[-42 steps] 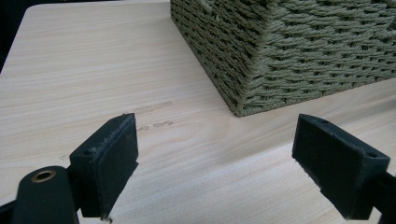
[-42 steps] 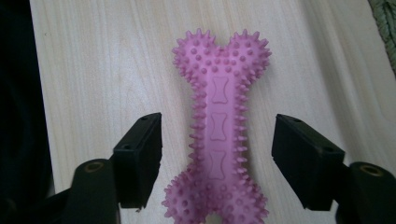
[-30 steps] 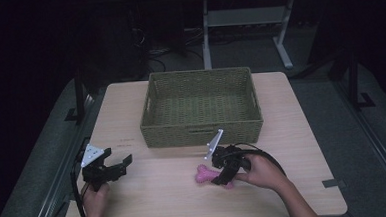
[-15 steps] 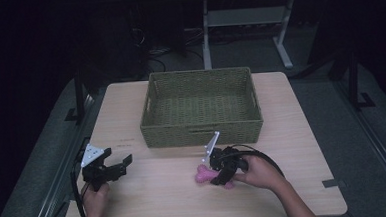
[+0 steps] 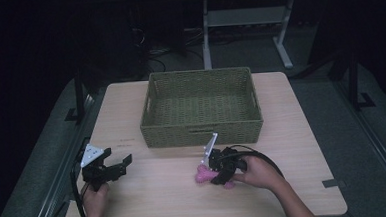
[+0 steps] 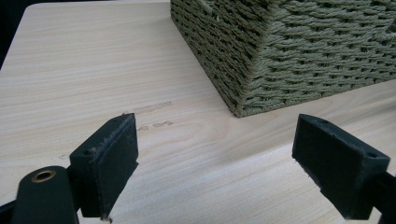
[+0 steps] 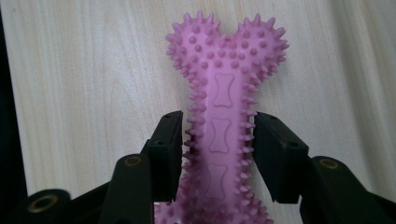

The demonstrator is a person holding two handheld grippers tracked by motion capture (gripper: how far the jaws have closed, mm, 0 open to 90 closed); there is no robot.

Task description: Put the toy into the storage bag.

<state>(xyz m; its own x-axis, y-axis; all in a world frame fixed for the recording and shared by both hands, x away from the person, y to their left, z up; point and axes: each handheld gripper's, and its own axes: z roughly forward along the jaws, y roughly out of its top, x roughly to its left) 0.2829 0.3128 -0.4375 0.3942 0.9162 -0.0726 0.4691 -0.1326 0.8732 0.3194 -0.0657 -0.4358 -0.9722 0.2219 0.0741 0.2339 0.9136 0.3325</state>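
A pink spiky bone-shaped toy (image 7: 224, 107) lies on the wooden table (image 5: 151, 201), in front of the basket. My right gripper (image 7: 218, 140) is shut on the toy's shaft, one black pad pressed on either side. From above, that gripper (image 5: 210, 171) sits over the pink toy (image 5: 202, 175) just before the basket's front wall. My left gripper (image 5: 124, 162) rests near the table's front left corner, open with nothing between its pads (image 6: 109, 161), and points toward the basket's corner.
A green woven basket (image 5: 202, 130) stands at the middle of the table, and I see nothing inside it; its near corner (image 6: 247, 74) rises just ahead of the left gripper. Dark floor and desk legs lie beyond the far edge.
The right gripper and the pink toy have shifted slightly, hardly at all. The left gripper has stayed put.
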